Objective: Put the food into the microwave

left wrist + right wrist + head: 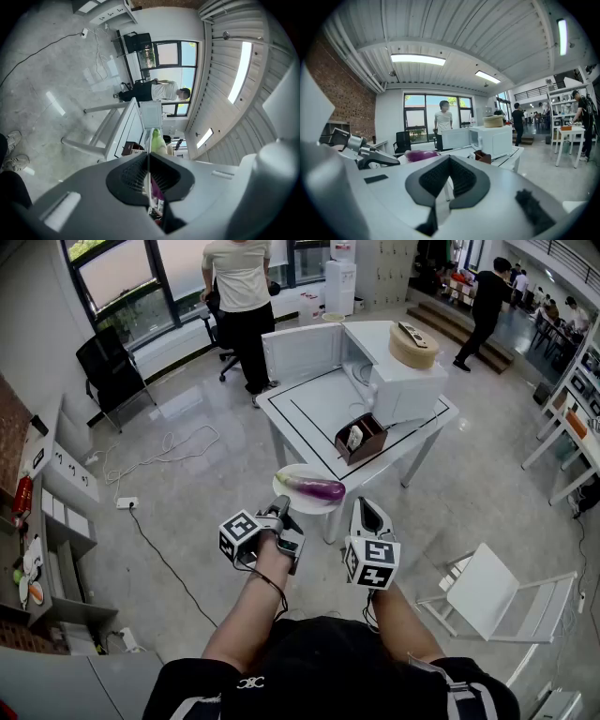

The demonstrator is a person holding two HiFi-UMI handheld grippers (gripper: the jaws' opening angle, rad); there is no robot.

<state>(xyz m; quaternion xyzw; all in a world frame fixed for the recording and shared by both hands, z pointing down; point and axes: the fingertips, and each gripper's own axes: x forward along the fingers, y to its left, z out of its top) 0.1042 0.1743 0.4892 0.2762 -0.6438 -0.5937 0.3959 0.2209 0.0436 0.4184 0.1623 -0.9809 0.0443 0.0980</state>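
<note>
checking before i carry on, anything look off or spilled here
Nothing spilled or damaged. The one precarious thing: the plate with the eggplant hangs from the left gripper by its rim alone. The microwave door stands open.

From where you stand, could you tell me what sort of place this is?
Probably an open-plan office or lab workspace: a black office chair, a water dispenser, and a microwave on a white table.

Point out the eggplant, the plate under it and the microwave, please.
eggplant [317, 487]: head view, middle of its purple body.
plate [307, 507]: head view, bare part by its near rim.
microwave [410, 395]: head view, its white side panel.
</note>
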